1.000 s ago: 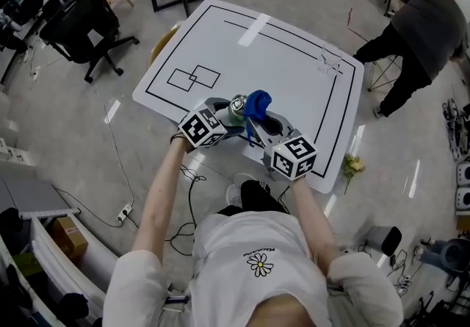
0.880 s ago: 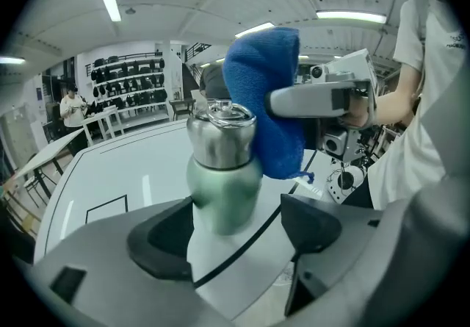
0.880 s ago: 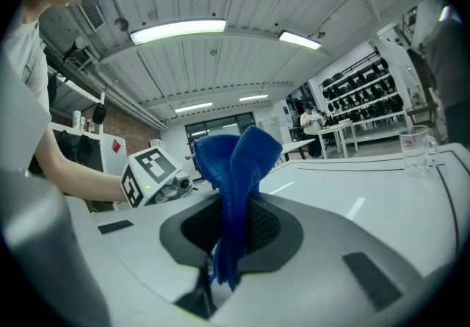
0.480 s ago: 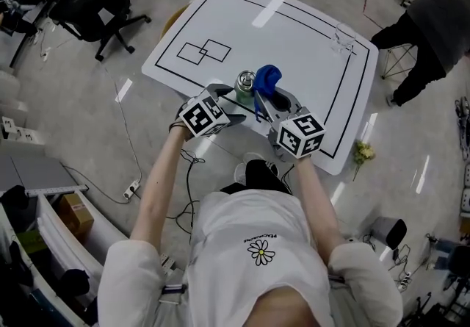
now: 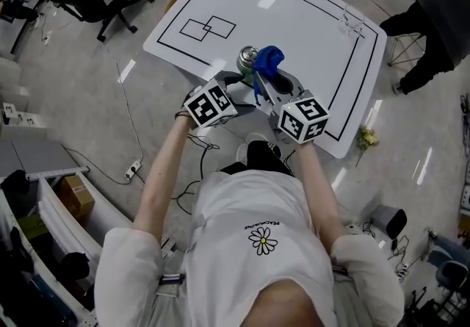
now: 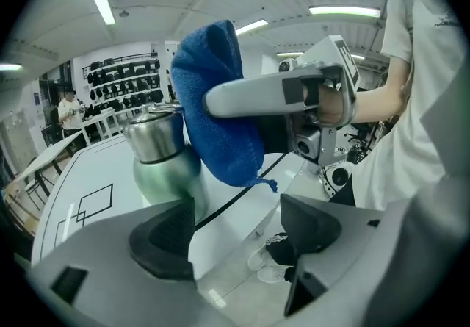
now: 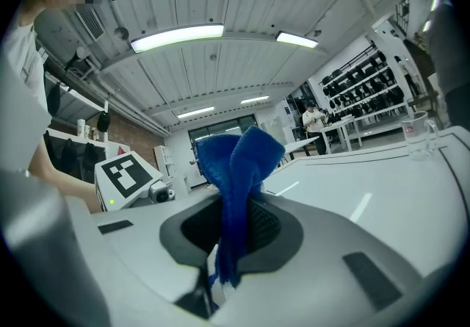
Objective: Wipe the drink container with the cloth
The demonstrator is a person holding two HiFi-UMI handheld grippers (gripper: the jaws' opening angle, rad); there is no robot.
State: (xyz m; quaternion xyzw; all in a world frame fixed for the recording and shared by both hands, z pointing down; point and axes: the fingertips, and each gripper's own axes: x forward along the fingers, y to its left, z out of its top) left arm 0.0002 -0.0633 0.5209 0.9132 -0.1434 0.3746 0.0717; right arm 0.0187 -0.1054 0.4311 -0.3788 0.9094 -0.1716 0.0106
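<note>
Wiping under way at the bench (image 5: 294, 17): my right gripper (image 7: 233, 241) has its fingers clamped on the blue cloth (image 7: 239, 160). The cloth bunches up above them and sits against the upper side of the drink container (image 5: 247, 61), on the side nearest that gripper. The container, a green bottle with a steel neck and cap, stands upright on the bench close to its near edge.

My left gripper (image 6: 235, 230) hangs on the container's opposite side with its fingers (image 6: 165, 234) spread and nothing between them (only the bench edge and the floor show through the gap). One of those fingers lies just beside the bottle's lower body, and I cannot tell whether it touches.

I judge the step in hand to be the wipe itself, with the cloth at the bottle's shoulder and most of the body not yet covered. Nothing grips the bottle, so sideways pressure from the cloth could slide or tip it. The next move calls for closing the left fingers round the container's body to steady it. Then I can draw the cloth down and around the wall with light, even pressure.
</note>
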